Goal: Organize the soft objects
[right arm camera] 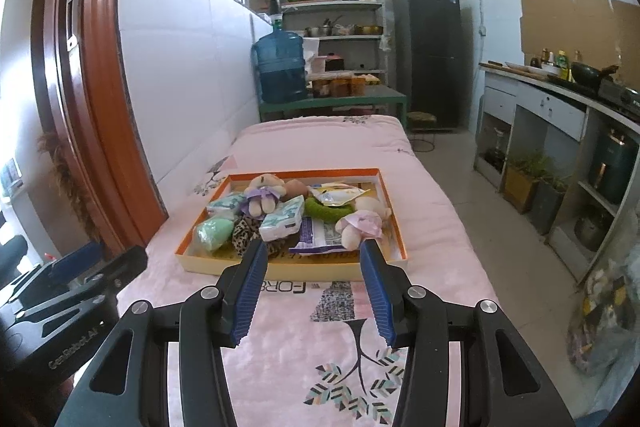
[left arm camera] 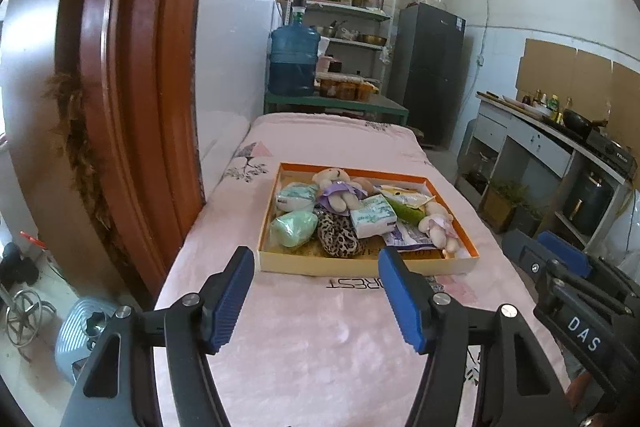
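Observation:
An orange-rimmed shallow box [left arm camera: 360,263] [right arm camera: 304,271] sits on a pink blanket. It holds soft things: a teddy in a purple dress [left arm camera: 339,187] [right arm camera: 264,195], a second small teddy [left arm camera: 438,225] [right arm camera: 360,225], tissue packs [left arm camera: 373,215] [right arm camera: 282,219], a green pouch [left arm camera: 294,227] [right arm camera: 212,233], a leopard-print cloth [left arm camera: 340,237] [right arm camera: 246,229] and a green plush ring [right arm camera: 324,210]. My left gripper [left arm camera: 316,261] is open and empty, just short of the box's near edge. My right gripper [right arm camera: 314,253] is open and empty at the box's near edge.
The blanket [left arm camera: 320,339] covers a long table. A brown door frame [left arm camera: 132,107] stands left. A water jug [left arm camera: 293,61] and shelves [left arm camera: 344,11] are behind, a fridge [left arm camera: 432,75] beyond. A kitchen counter [right arm camera: 560,107] runs along the right.

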